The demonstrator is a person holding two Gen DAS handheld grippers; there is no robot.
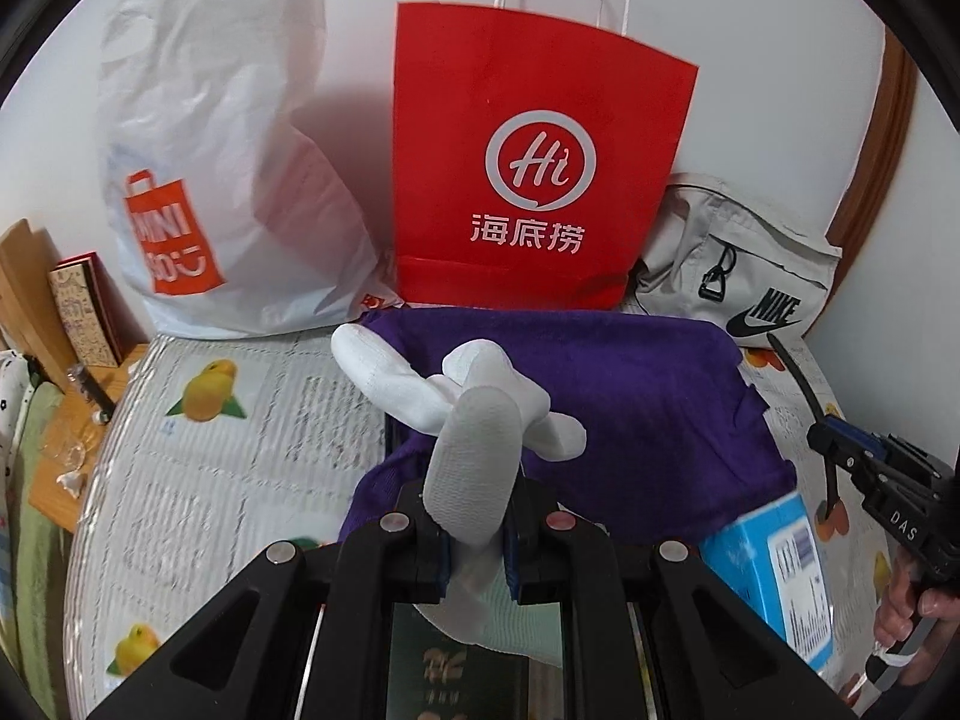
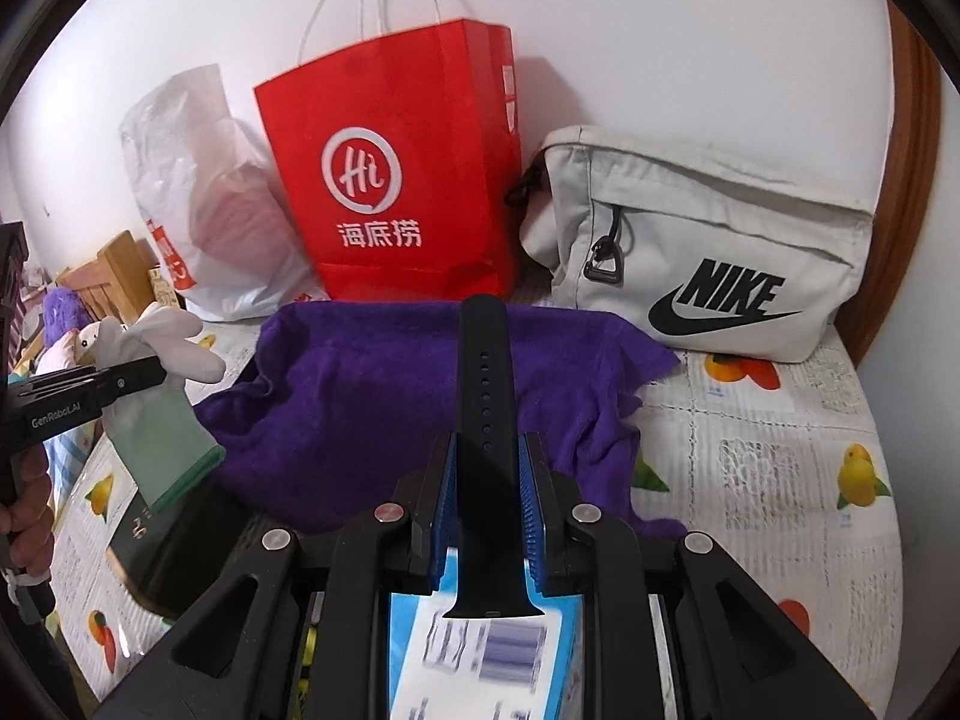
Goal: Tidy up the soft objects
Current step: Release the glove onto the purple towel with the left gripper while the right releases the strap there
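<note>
Left gripper pinches a white glove; right gripper pinches a black watch strap. Risk: the glove's dangling fingers snag the purple cloth at the table's rear edge.

White glove held aloft; black strap upright.
</note>
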